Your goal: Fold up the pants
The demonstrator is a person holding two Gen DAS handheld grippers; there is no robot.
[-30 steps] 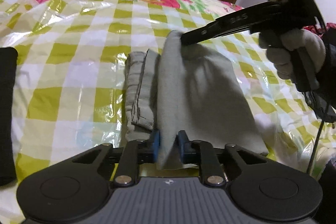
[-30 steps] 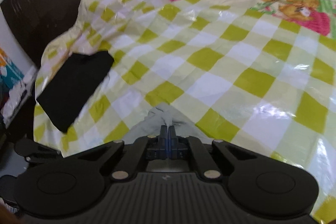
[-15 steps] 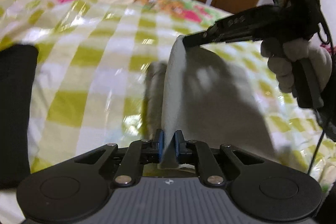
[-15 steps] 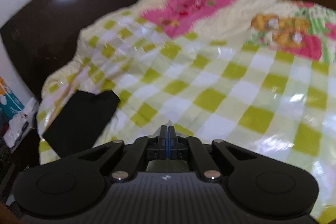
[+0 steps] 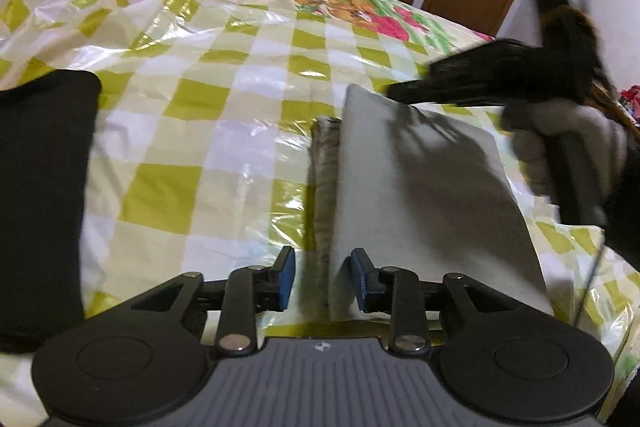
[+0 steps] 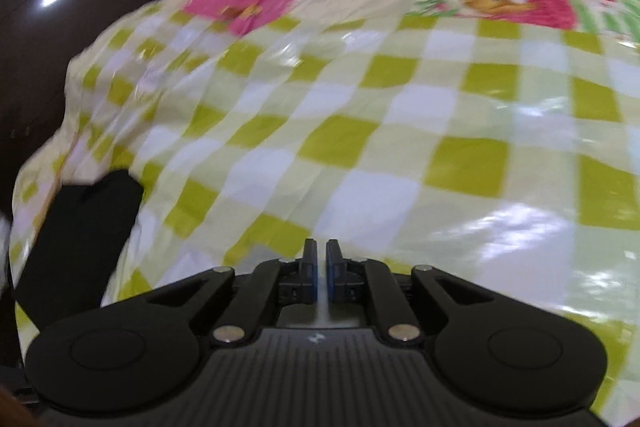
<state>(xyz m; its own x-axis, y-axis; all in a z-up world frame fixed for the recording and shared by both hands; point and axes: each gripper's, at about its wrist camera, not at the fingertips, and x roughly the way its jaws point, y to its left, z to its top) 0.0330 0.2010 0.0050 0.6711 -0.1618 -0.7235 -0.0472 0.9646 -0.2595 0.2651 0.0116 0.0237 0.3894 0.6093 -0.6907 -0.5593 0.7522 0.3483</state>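
Fingers [image 5: 286,277] of left gripper [image 5: 324,277] just parted, folded grey pants [image 5: 420,187] edge loose between.

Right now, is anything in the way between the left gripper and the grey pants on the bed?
Nothing visible. The left gripper has just been opening its jaws, and the grey pants edge lies directly between them, pads apart from it.

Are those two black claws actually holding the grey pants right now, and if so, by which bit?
The left gripper has just opened; the grey pants' near edge sits loose between its pads. The right gripper is easing open at the far corner; whether it grips cannot be told.
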